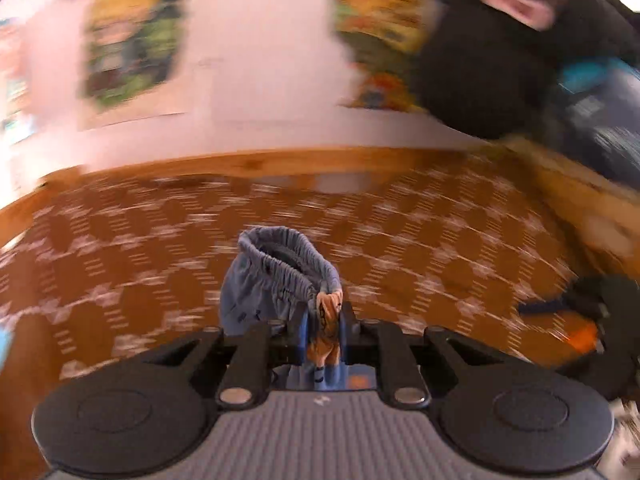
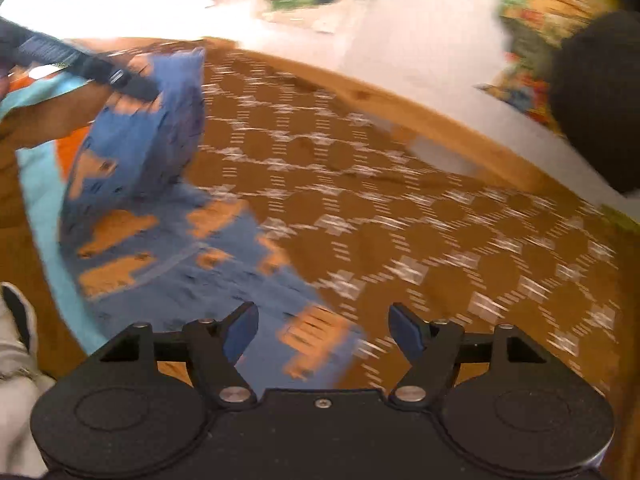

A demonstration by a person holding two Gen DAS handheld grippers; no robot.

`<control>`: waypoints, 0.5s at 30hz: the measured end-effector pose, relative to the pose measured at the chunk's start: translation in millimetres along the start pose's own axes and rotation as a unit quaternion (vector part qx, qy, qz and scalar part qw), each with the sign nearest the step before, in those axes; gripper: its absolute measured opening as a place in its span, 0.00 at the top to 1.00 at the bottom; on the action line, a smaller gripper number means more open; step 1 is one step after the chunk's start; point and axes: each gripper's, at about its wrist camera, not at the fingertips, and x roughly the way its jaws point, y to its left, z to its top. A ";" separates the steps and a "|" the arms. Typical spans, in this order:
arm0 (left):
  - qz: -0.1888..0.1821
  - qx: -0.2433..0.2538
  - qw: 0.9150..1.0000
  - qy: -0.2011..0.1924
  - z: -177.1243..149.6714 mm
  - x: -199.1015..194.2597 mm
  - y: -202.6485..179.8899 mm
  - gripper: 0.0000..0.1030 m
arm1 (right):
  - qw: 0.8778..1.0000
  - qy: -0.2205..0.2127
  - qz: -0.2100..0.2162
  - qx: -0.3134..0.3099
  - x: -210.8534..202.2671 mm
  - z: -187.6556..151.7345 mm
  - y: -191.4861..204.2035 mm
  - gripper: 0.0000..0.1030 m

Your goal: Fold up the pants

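The pants point(image 1: 276, 280) are blue with orange patches and an elastic waistband. My left gripper point(image 1: 324, 320) is shut on the pants at the waistband edge and holds them up above the bed; the waist opening bulges ahead of the fingers. In the right wrist view the pants point(image 2: 168, 216) hang from the left gripper point(image 2: 100, 72) at upper left and trail down onto the bed under my right gripper point(image 2: 324, 332). My right gripper is open and empty, just above the lower end of the pants. Both views are motion-blurred.
The bed cover point(image 2: 400, 208) is brown with a white diamond pattern, with a wooden bed frame point(image 1: 248, 164) at the far edge. A pink wall with colourful posters point(image 1: 132, 40) lies behind. A dark-clothed person point(image 1: 500, 60) is at the right. A turquoise cloth point(image 2: 40, 184) lies left.
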 end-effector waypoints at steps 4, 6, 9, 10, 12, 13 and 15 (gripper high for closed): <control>-0.058 0.046 0.997 0.027 -4.5 20.9 -54.4 0.85 | 0.999 0.006 -0.029 0.046 -3.8 -17.2 -35.4 0.28; -0.086 0.059 0.994 0.042 -11.8 32.8 -79.1 0.84 | 0.997 0.015 -0.042 0.070 -1.2 -24.0 -53.9 0.28; -0.113 0.084 0.987 0.077 -32.8 53.6 -105.8 0.80 | 0.991 0.019 -0.032 0.125 2.0 -34.2 -76.8 0.28; -0.116 0.090 0.985 0.094 -40.7 61.4 -111.4 0.79 | 0.990 0.021 -0.022 0.141 4.4 -38.0 -80.0 0.28; -0.113 0.096 0.983 0.110 -54.9 69.2 -118.6 0.63 | 0.986 0.025 0.002 0.165 8.6 -45.4 -81.9 0.28; -0.112 0.099 0.983 0.108 -59.5 69.7 -120.9 0.58 | 0.985 0.024 0.015 0.173 10.5 -48.1 -82.4 0.28; -0.100 0.103 0.985 0.097 -66.4 65.8 -123.1 0.47 | 0.983 0.017 0.042 0.178 13.2 -49.2 -79.2 0.27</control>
